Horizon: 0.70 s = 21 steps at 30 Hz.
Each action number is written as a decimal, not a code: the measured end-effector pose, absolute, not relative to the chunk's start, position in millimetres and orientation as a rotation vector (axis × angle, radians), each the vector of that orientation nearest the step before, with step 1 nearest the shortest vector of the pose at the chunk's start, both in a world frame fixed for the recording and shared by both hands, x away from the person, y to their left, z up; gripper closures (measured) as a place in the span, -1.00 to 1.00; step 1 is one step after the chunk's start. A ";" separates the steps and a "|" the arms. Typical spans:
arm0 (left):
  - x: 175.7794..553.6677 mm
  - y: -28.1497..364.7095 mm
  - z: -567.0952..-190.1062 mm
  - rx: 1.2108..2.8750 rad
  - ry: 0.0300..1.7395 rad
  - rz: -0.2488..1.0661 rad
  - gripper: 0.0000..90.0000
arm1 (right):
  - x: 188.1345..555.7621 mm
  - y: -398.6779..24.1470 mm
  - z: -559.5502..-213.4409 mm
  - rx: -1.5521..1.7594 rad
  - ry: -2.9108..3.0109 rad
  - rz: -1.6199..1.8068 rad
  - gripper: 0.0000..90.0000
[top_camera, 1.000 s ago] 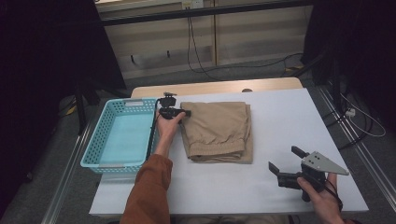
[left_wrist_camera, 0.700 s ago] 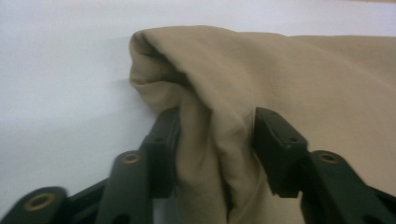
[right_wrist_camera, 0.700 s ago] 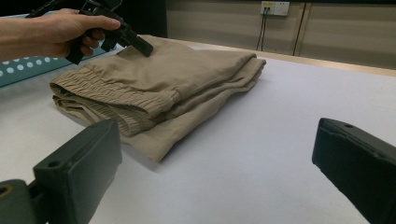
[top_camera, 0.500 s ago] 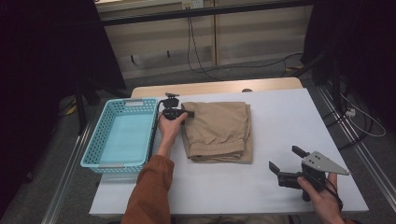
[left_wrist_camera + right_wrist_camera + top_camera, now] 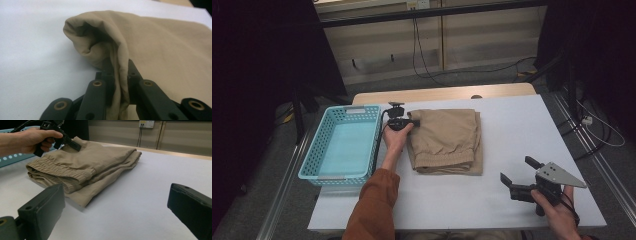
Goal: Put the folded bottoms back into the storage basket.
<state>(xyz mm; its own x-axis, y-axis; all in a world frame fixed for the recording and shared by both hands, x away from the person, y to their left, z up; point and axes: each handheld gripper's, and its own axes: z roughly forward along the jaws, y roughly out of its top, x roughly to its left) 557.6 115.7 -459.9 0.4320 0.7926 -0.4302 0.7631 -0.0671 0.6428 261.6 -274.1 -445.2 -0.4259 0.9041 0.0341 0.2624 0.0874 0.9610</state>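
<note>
White tabletop (image 5: 512,130) runs across the middle of the scene, with a strip of bare wood along its far edge, pale wall panels and trailing cables beyond, and dark floor to either side. At the left edge of the table sits a turquoise mesh basket (image 5: 343,145), its bottom showing bare. Just right of it, a person's arm in a rust-coloured sleeve (image 5: 374,205) reaches to the far-left corner of the folded tan trousers (image 5: 447,140), which lie flat near the table's middle, elastic waistband toward the near side. The left gripper (image 5: 119,75) has just been closing, and its jaws are now clamped on a pinched-up fold of that tan cloth; in the left gripper view the fabric bunches into a hollow roll above the jaws. To do this well, the grip probably needs to take all the folded layers, not just the top one, or the stack may fan open when lifted; a low, slow drag or lift toward the basket would likely keep the fold intact. Far to the right and near the person, the right gripper (image 5: 521,180) is held just above the table, jaws wide apart and holding nothing, well apart from the trousers; it could support the opposite edge.
</note>
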 end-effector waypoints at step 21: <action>544.2 116.3 -420.8 1.739 1.214 0.091 0.84 | 262.0 -274.1 -445.2 1.158 1.761 1.366 -0.97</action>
